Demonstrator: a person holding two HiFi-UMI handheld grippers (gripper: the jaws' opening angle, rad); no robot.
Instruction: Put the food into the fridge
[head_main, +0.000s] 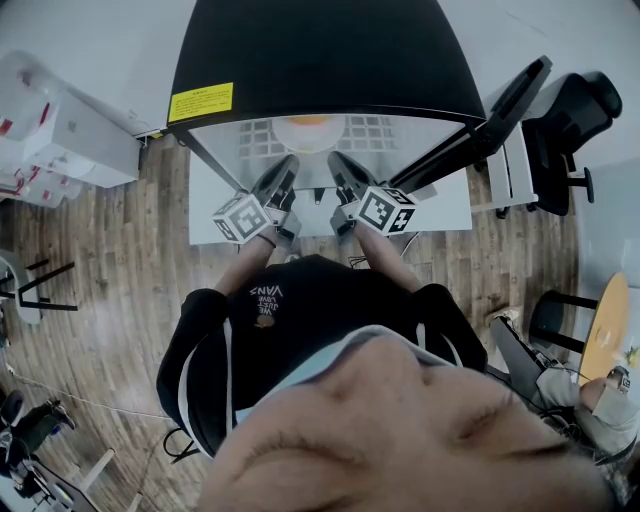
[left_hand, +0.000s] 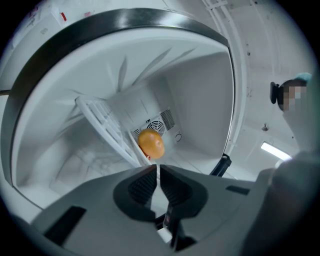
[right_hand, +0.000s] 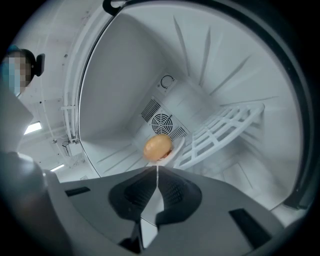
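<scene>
Both tongs are closed with nothing in them: left gripper (left_hand: 157, 168) and right gripper (right_hand: 157, 170) sit side by side, pointing level into the open fridge (head_main: 320, 50). The food (right_hand: 158, 148), a round orange item on a small white plate (right_hand: 176, 148), is already at the back of the shelf (right_hand: 222, 129) by the fan grille (right_hand: 162, 121), well clear of both. Likely risks: clipping the shelf on the way out could roll it off the plate, and closed tips may slip when pushing the door (head_main: 512, 100), which is still open.
</scene>
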